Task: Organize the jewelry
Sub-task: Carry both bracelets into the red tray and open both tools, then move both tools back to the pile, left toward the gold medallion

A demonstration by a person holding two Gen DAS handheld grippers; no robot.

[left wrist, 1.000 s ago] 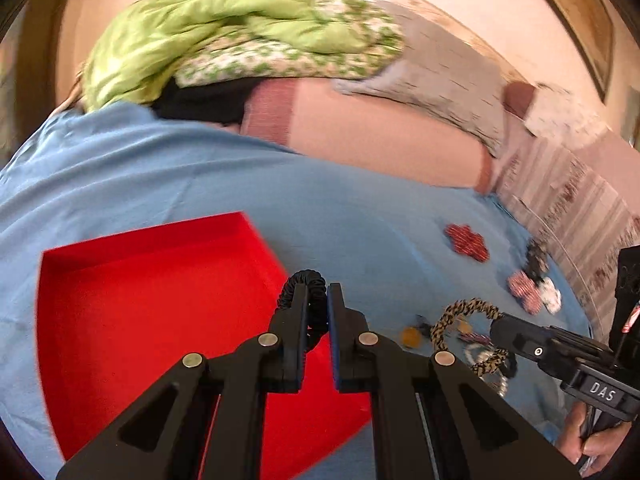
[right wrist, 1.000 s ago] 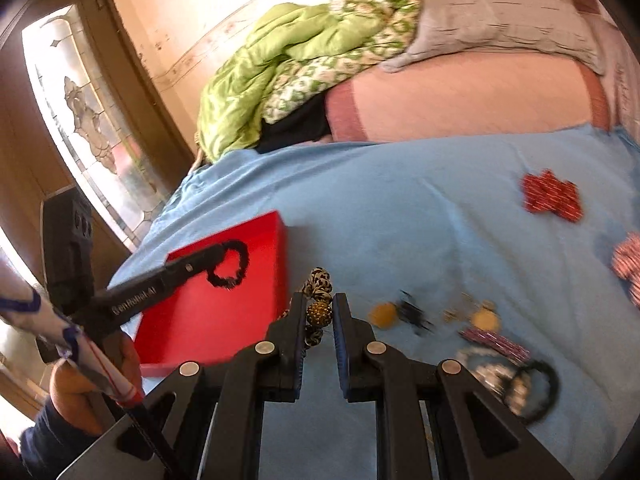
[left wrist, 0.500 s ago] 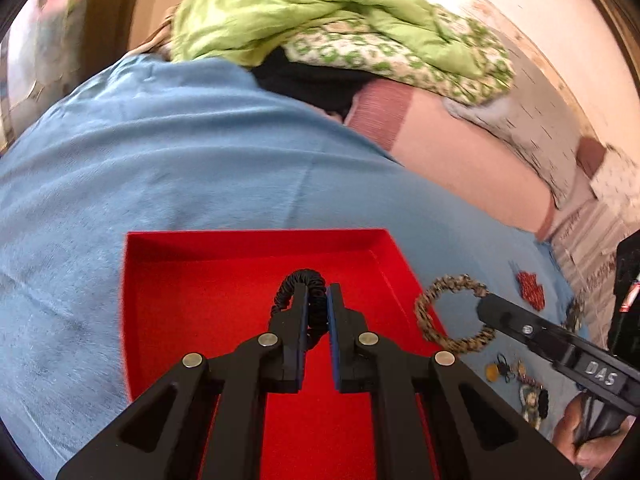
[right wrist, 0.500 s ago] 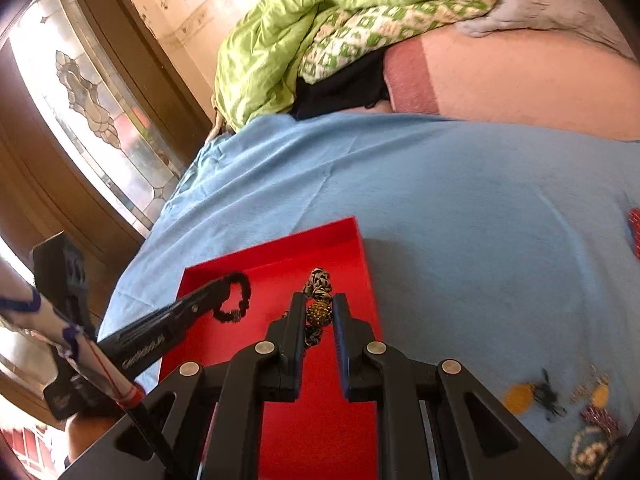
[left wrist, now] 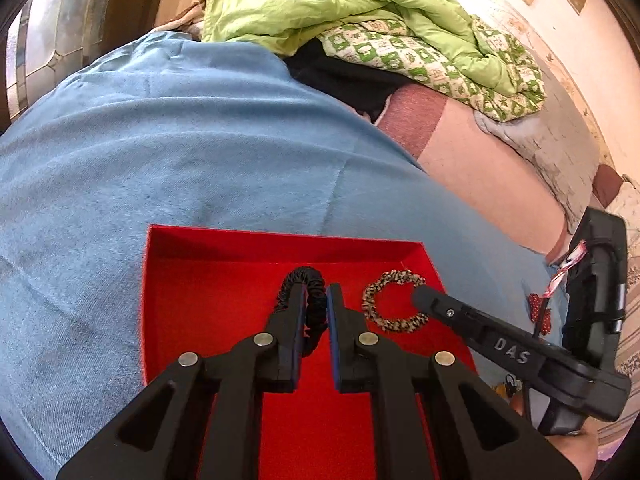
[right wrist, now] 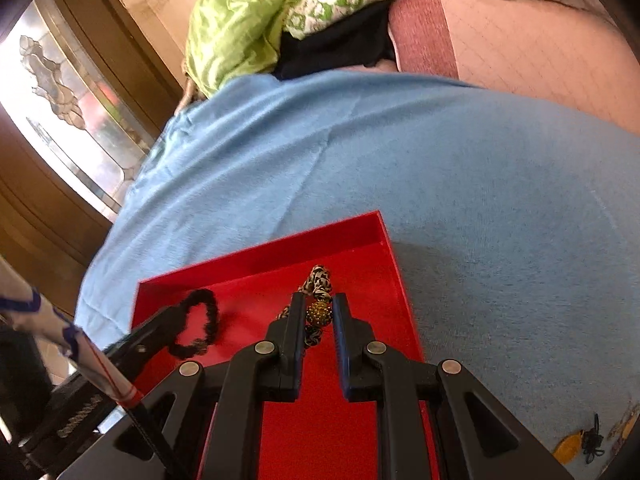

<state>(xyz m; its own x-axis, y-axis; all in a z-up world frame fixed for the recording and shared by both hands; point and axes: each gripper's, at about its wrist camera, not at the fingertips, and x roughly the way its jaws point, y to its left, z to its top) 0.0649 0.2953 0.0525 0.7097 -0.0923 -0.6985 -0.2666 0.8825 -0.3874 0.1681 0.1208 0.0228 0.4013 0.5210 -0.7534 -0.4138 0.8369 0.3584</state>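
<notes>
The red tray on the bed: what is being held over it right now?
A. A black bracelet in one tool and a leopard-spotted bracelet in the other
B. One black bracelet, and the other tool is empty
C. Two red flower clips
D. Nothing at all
A: over the red tray, the left gripper pinches a black bracelet, and the right gripper pinches a leopard-spotted bracelet by its gold bead.

Red tray (left wrist: 224, 304) matt, felt-like; blue bedspread (left wrist: 180, 152) soft brushed cloth; green quilt (left wrist: 320, 4) satiny.
</notes>
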